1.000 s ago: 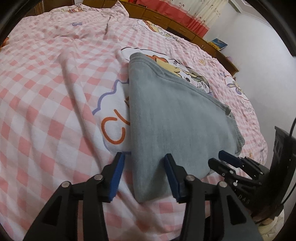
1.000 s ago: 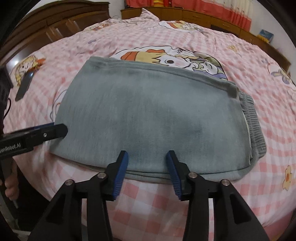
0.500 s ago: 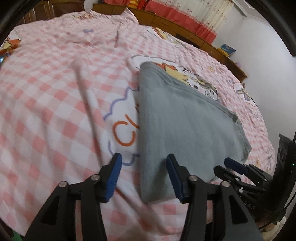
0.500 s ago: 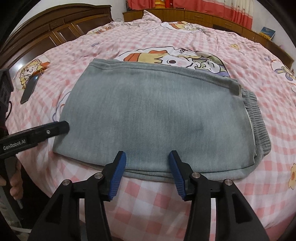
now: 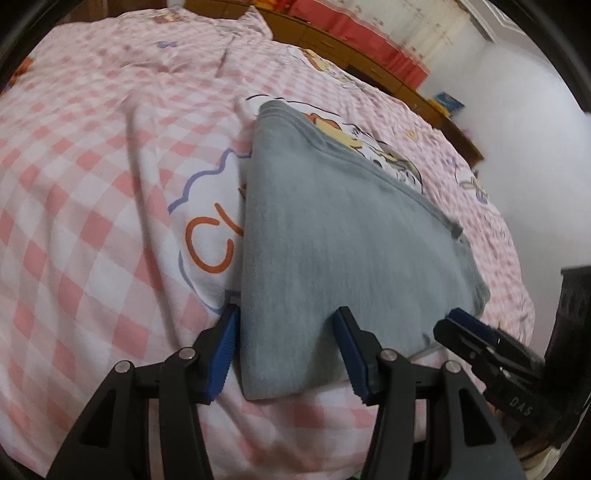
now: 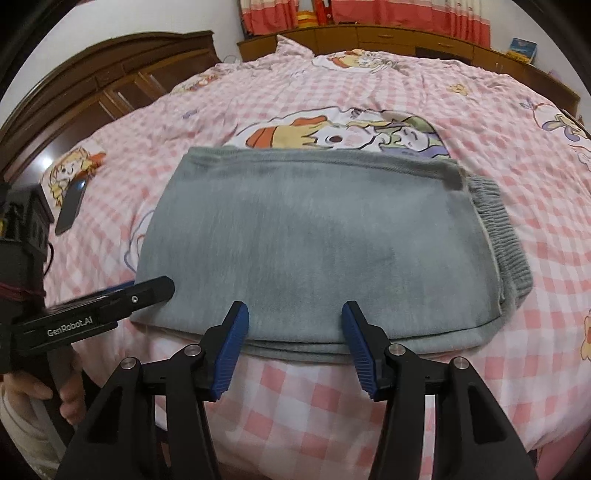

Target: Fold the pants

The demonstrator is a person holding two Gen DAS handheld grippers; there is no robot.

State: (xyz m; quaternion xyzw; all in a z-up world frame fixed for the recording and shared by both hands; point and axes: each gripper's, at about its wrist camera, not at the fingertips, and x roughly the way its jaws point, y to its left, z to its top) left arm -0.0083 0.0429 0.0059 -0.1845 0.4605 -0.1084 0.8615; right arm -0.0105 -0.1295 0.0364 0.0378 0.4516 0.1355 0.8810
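Note:
Grey pants (image 5: 332, 240) lie folded into a flat rectangle on the pink checked bed sheet (image 5: 74, 184), their ribbed waistband (image 6: 495, 229) at the right end. My left gripper (image 5: 286, 314) hovers open over the near left corner of the pants (image 6: 314, 229), pads clear of the cloth. My right gripper (image 6: 294, 308) hangs over the near long edge; its jaws are opening and the folded edge shows between them, untouched. The left gripper (image 6: 155, 291) shows at the left of the right wrist view, the right gripper (image 5: 465, 325) at the right of the left wrist view.
A dark phone (image 6: 70, 212) lies on the sheet (image 6: 332, 398) left of the pants. A wooden headboard (image 6: 110, 74) rises at far left, a low cabinet (image 6: 406, 33) with red curtains along the back. A person's hand (image 6: 70, 398) holds the left gripper's handle.
Both grippers' jaws have spread wider. The left view has shifted, so the pants' corner now sits between its jaws. The pants have not moved.

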